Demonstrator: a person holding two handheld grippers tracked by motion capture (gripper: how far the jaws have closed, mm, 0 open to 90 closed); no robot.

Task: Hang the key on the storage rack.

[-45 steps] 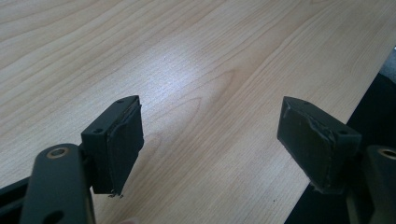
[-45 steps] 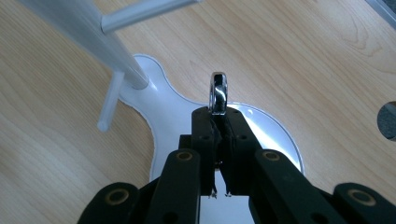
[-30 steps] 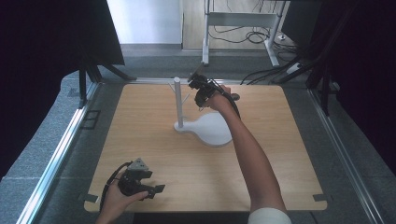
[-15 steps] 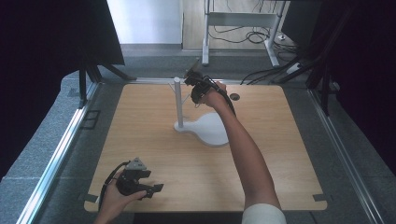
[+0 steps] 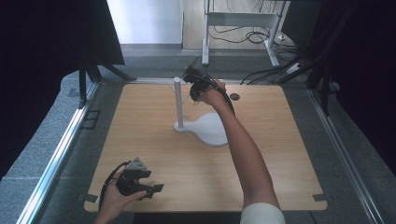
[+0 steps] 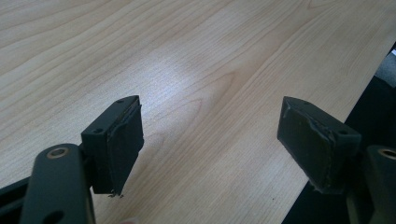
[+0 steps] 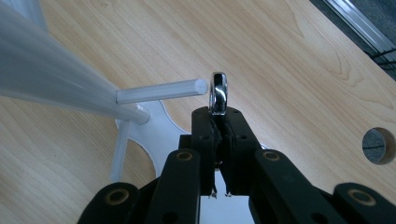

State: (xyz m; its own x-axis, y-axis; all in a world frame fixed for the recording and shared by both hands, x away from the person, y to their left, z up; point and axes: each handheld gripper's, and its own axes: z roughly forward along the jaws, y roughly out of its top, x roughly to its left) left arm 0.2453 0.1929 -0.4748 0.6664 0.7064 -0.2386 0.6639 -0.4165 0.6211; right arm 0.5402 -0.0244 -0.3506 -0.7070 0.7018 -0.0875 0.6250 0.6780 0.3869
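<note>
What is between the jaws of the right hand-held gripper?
A shiny metal ring is clamped edge-on in the right hand-held gripper, beside a white stand's peg. The ring's lower part is covered by the pads.

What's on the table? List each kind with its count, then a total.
White stand with upright post and side pegs: 1
Shiny metal ring, clamped in the right gripper near a peg tip: 1
Left gripper, open over bare wood: 1
Total: 4, counting both grippers
</note>
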